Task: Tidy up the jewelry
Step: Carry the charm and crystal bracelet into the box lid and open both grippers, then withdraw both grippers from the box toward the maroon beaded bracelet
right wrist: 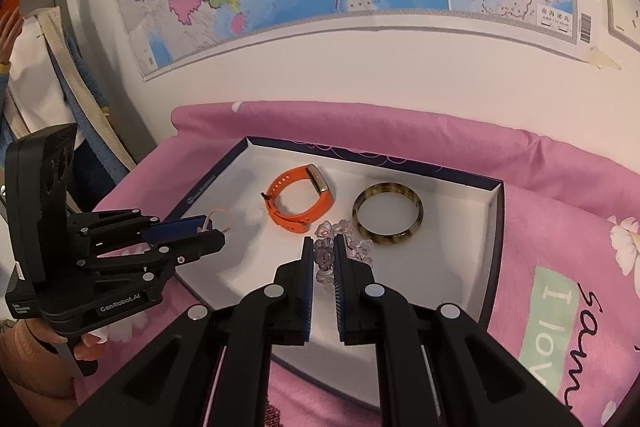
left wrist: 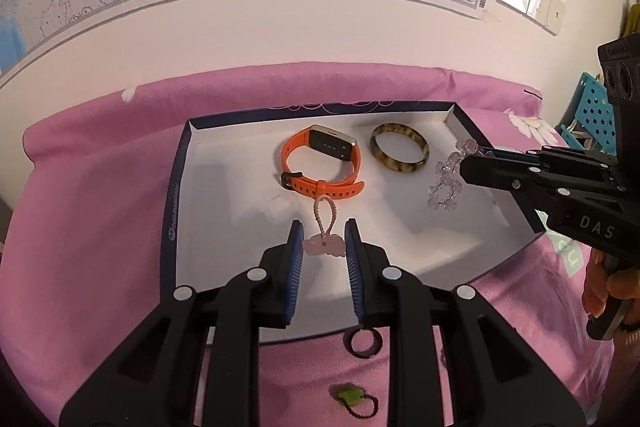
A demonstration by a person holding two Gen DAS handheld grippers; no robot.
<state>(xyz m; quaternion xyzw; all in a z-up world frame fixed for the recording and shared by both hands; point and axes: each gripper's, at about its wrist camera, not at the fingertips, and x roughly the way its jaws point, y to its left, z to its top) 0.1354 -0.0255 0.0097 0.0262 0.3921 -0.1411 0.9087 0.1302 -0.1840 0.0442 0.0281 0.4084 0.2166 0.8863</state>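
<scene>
both grippers carry jewelry over the white tray

left wrist view: left gripper (left wrist: 324, 237) clenches a pink charm (left wrist: 325, 246), cord loop hanging above the tray (left wrist: 224, 195) floor, near the orange band (left wrist: 320, 163).
right wrist view: right gripper (right wrist: 323, 253) grasps a clear bead bracelet (right wrist: 338, 243) beside the mottled bangle (right wrist: 387, 213) in the tray.

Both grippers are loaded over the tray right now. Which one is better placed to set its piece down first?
Probably right. The right gripper holds the clear bead bracelet over bare tray floor beside the brown bangle. The left gripper holds its pink charm with the cord reaching toward the orange watch band.
</scene>
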